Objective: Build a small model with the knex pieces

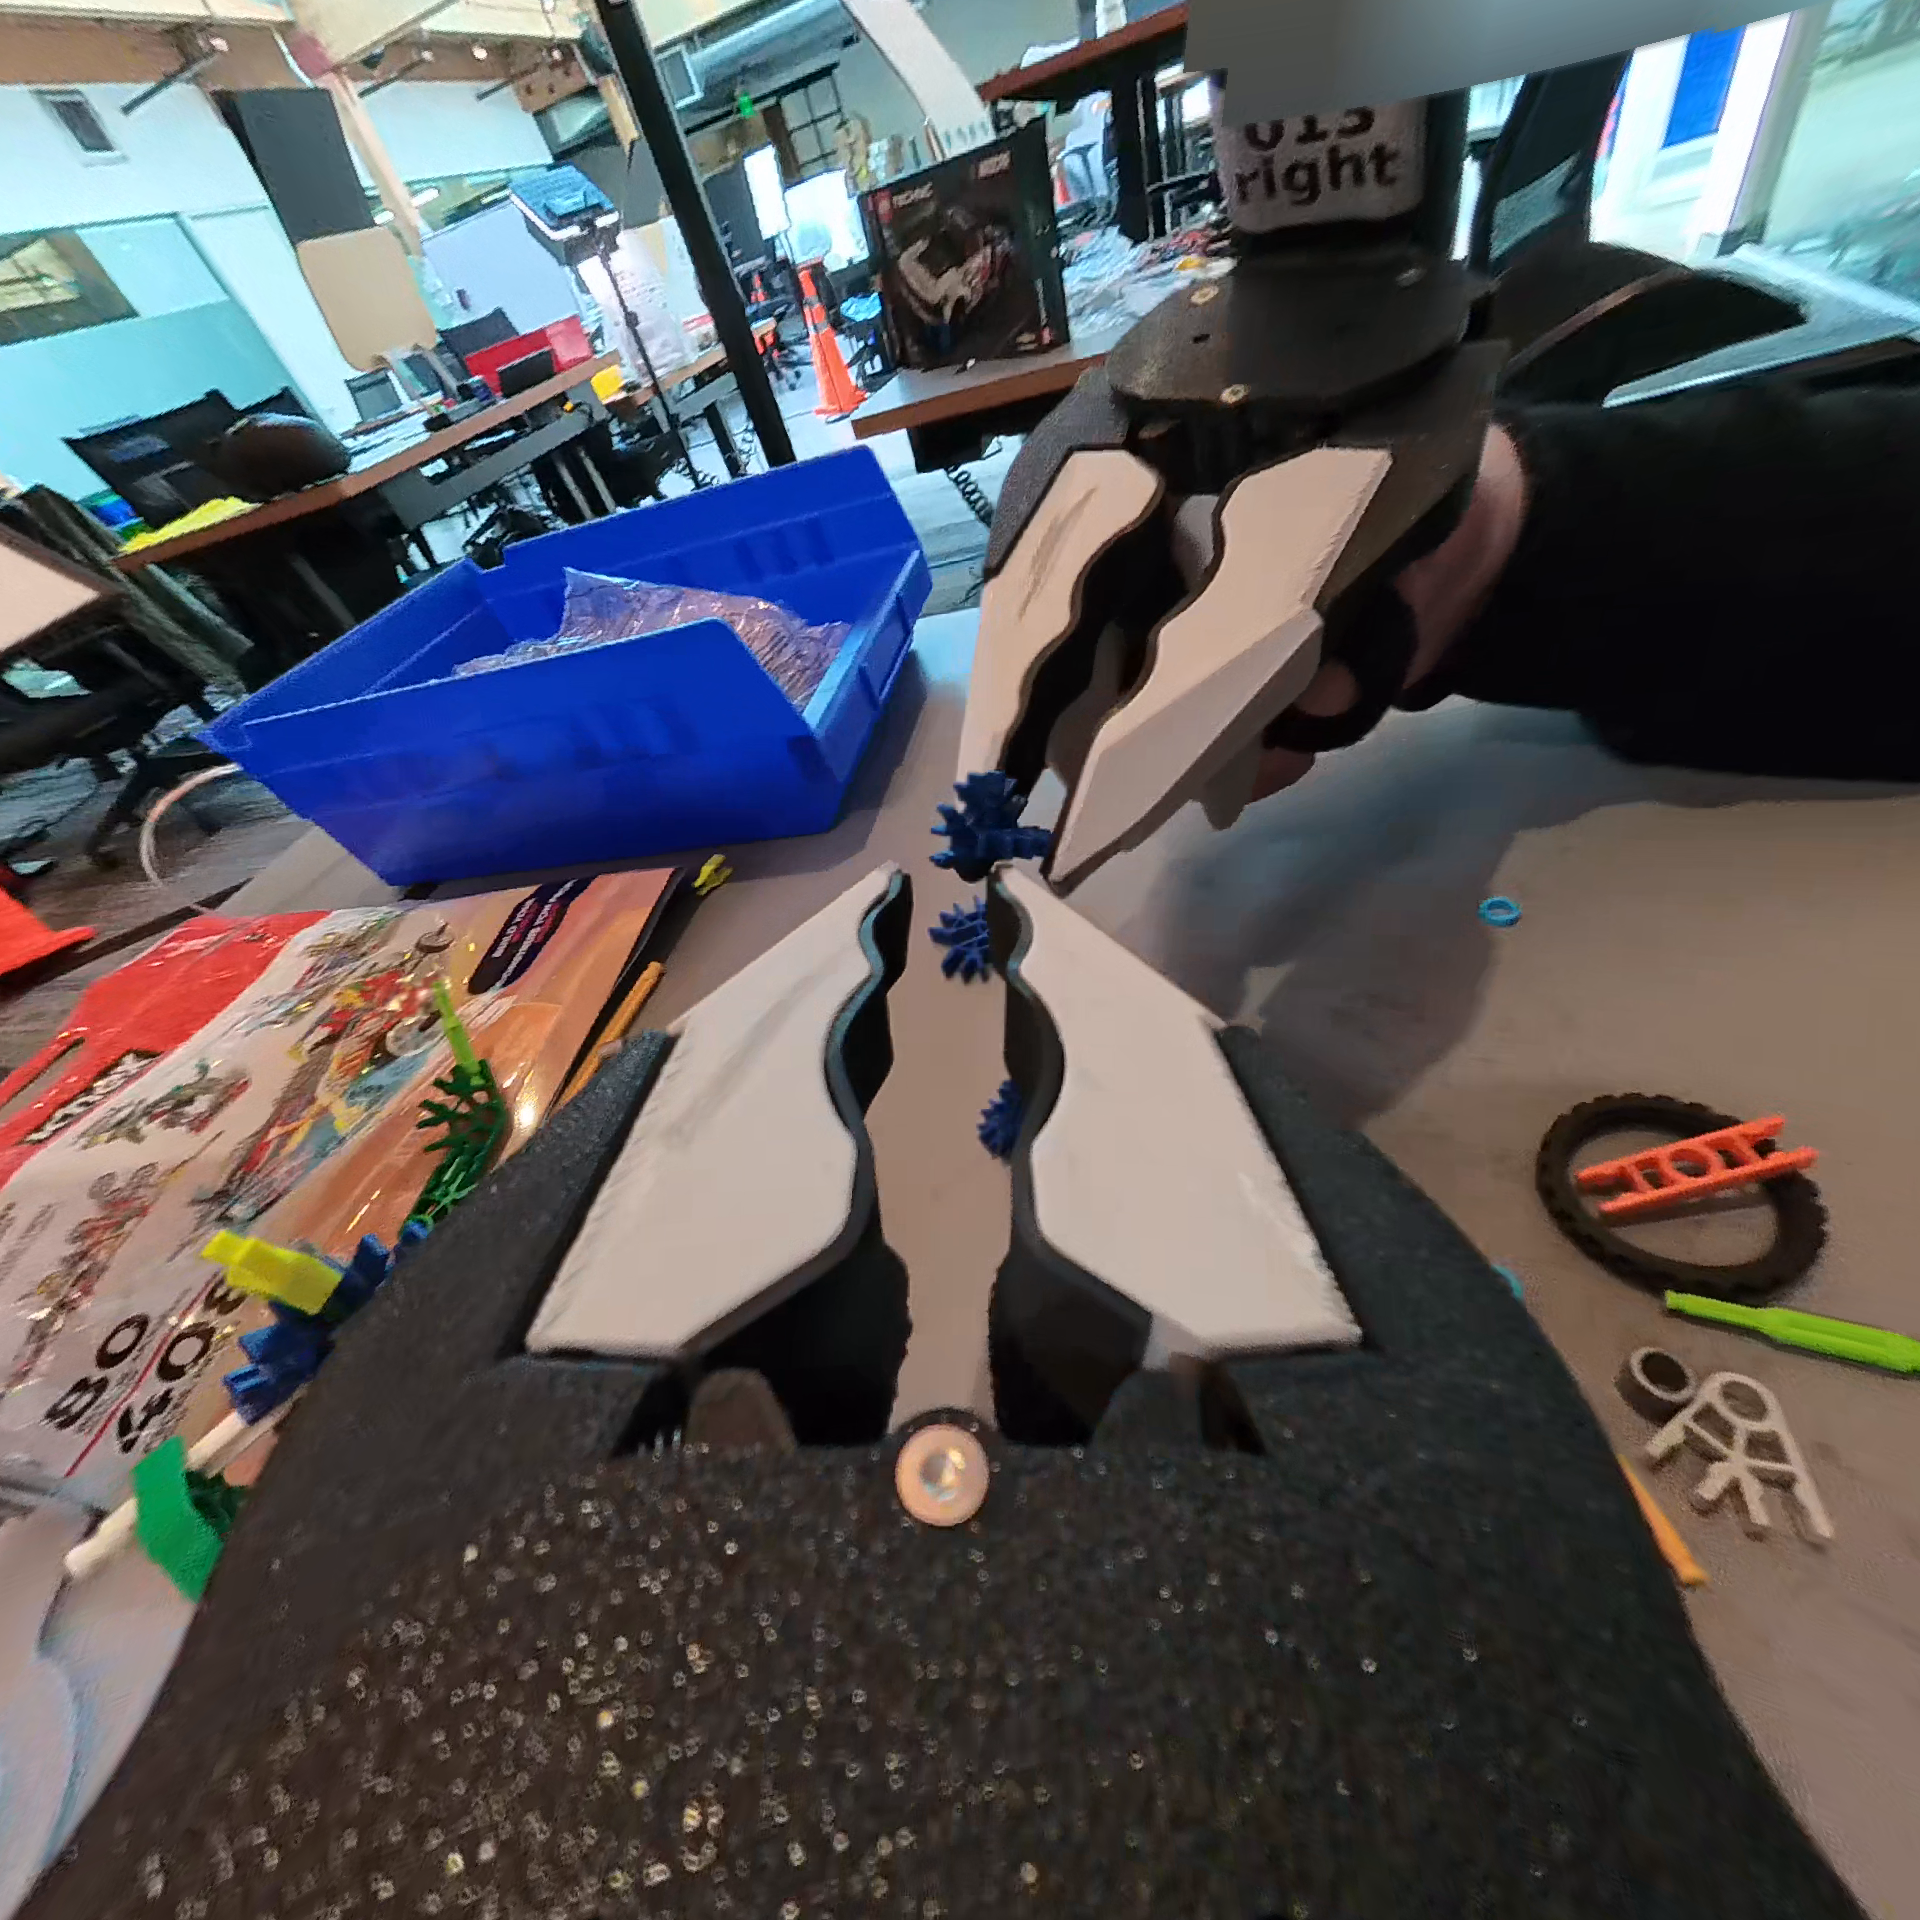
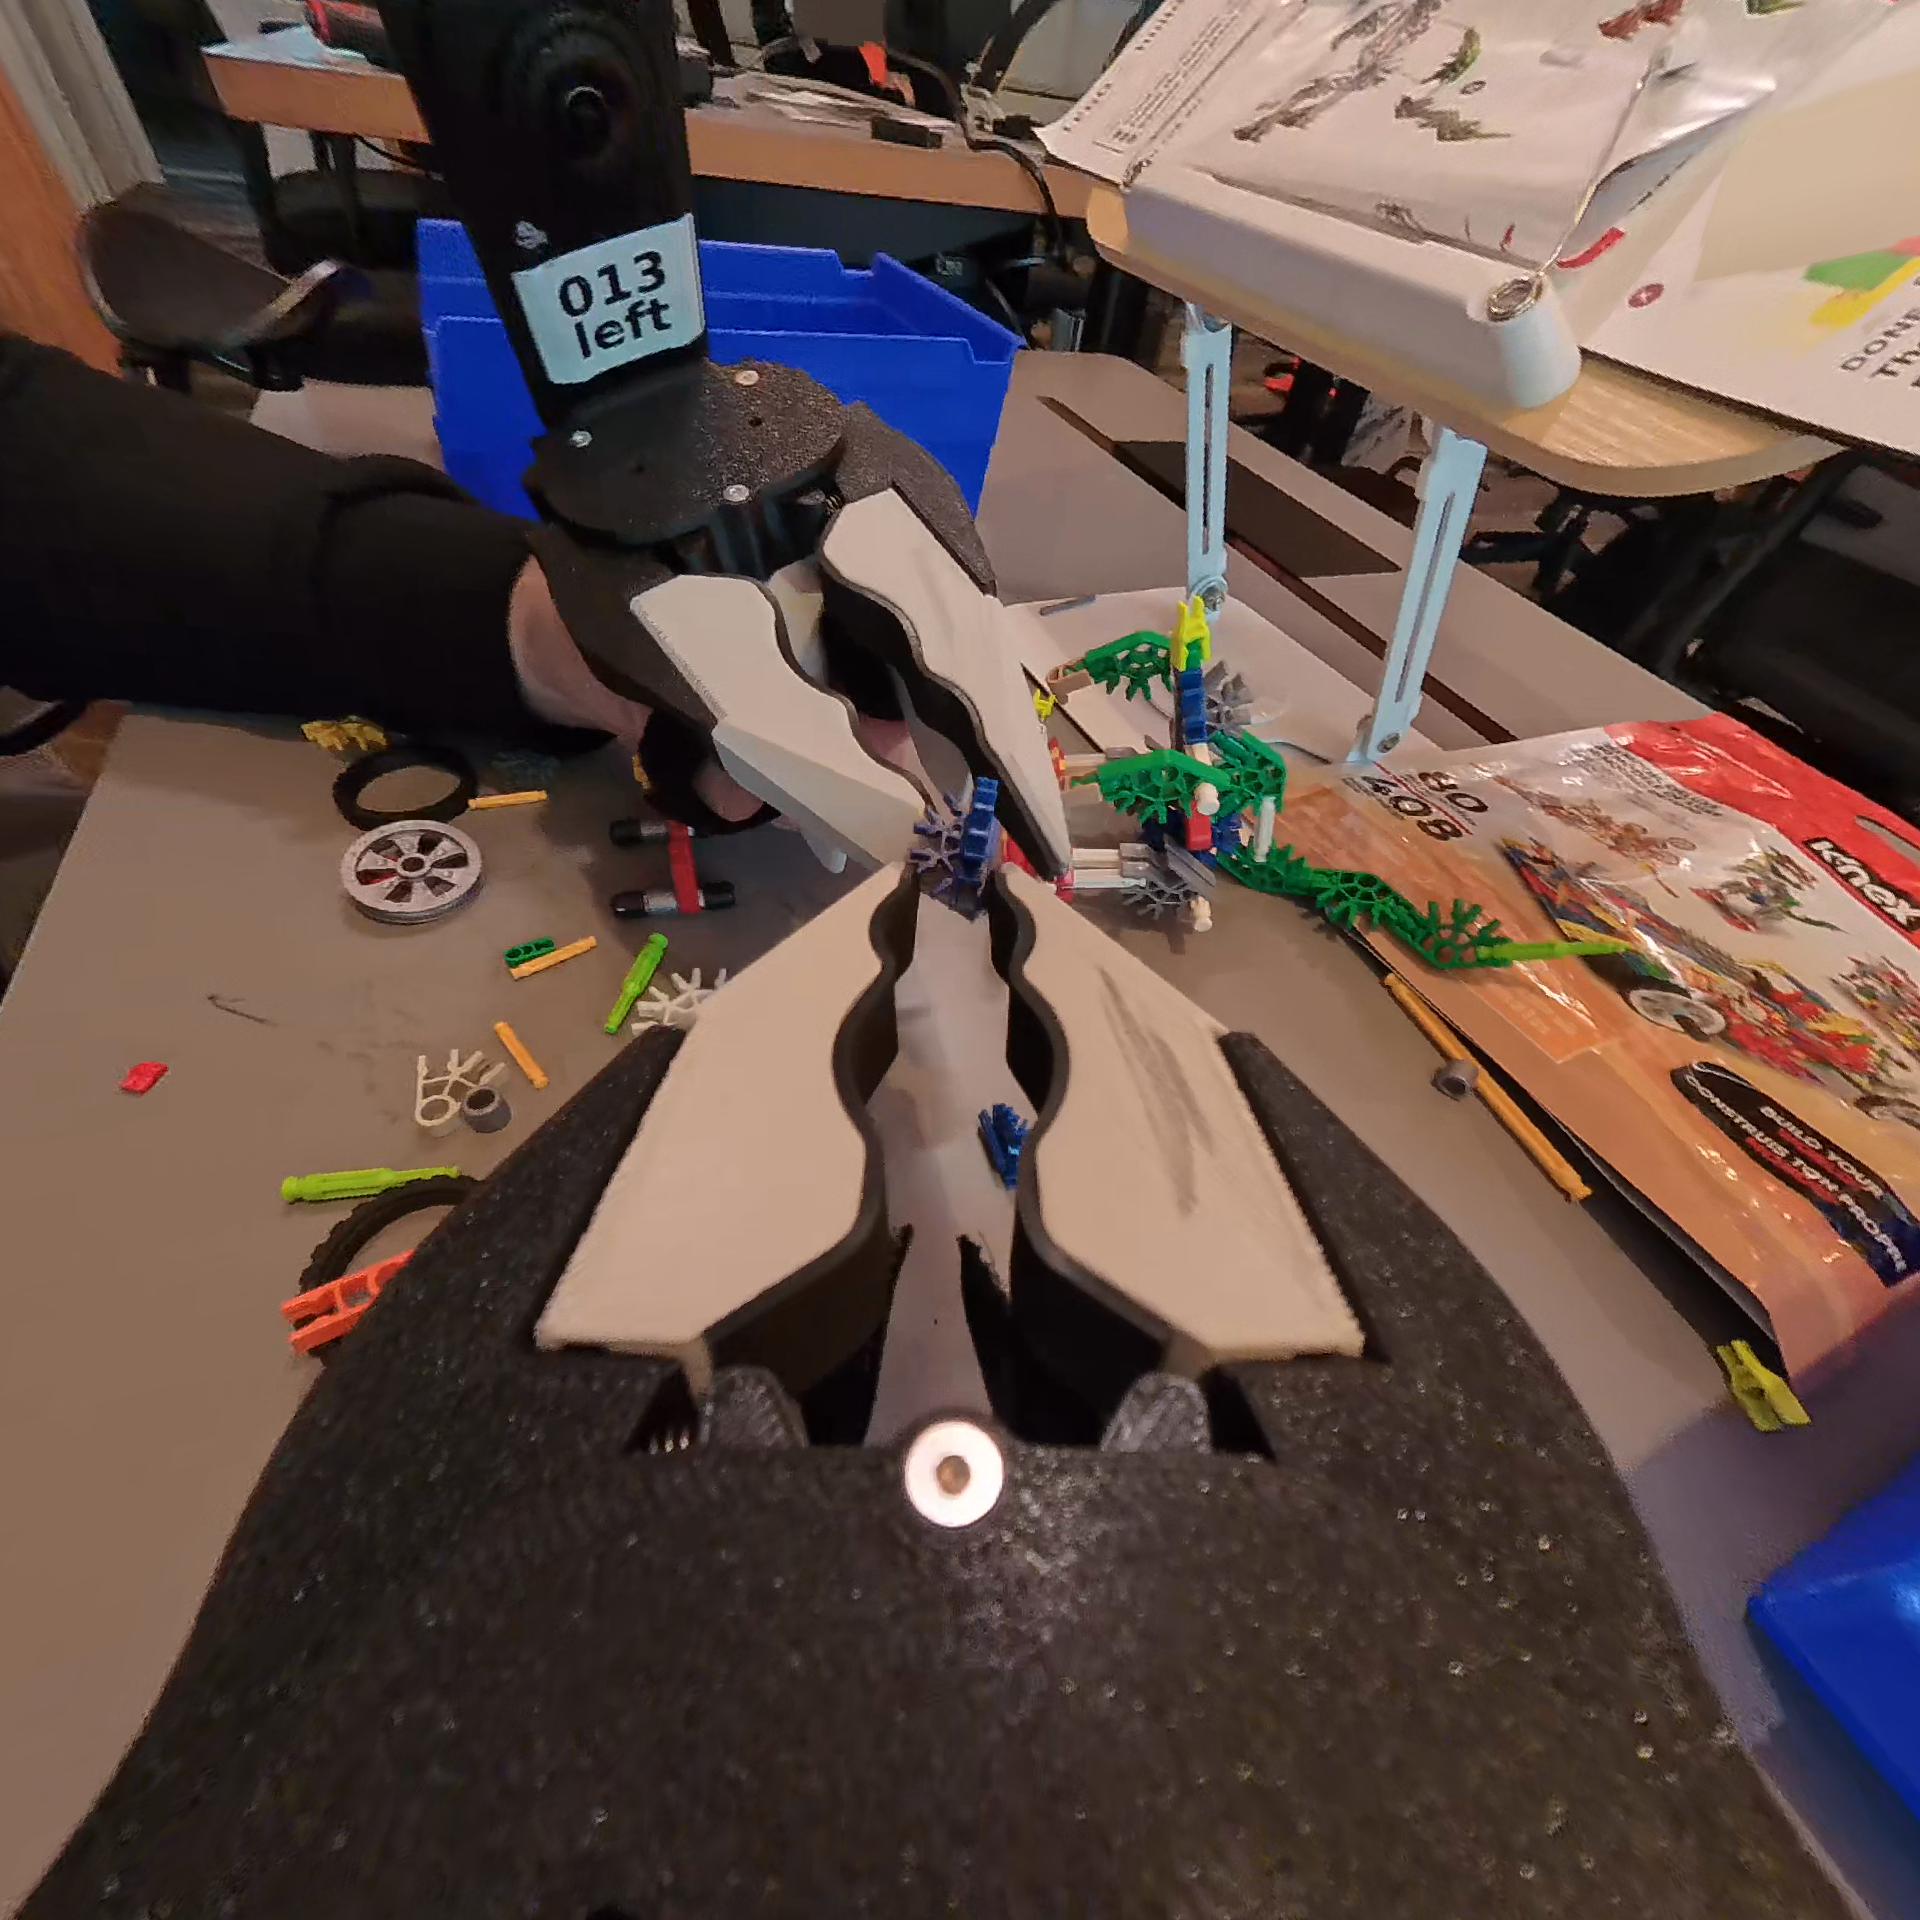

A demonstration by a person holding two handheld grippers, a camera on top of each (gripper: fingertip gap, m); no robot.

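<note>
**Operator:** Report the state of both sets of fingers.

**Technician:** The left gripper (image 1: 943,896) has its fingers nearly together, nipping a blue snowflake connector (image 1: 961,935) at the tips. The right gripper (image 2: 956,883) is likewise narrowed, its tips pinching a second blue connector (image 1: 982,821) touching the first. Both meet above the grey counter (image 1: 1558,987).

**Operator:** Handling properties?

**Technician:** Judged light, stiff plastic with toothed edges. It is likely to slip or twist, so grip across the flat faces.

**Operator:** Surroundings, relative to the connectors?

**Technician:** Beyond them in the left wrist view, a blue bin (image 1: 582,717). Beside them in the right wrist view, a green rod-and-connector model (image 2: 1195,779) and a printed toy bag (image 2: 1662,935). A black tyre (image 1: 1678,1195) lies nearer the left gripper's base.
</note>
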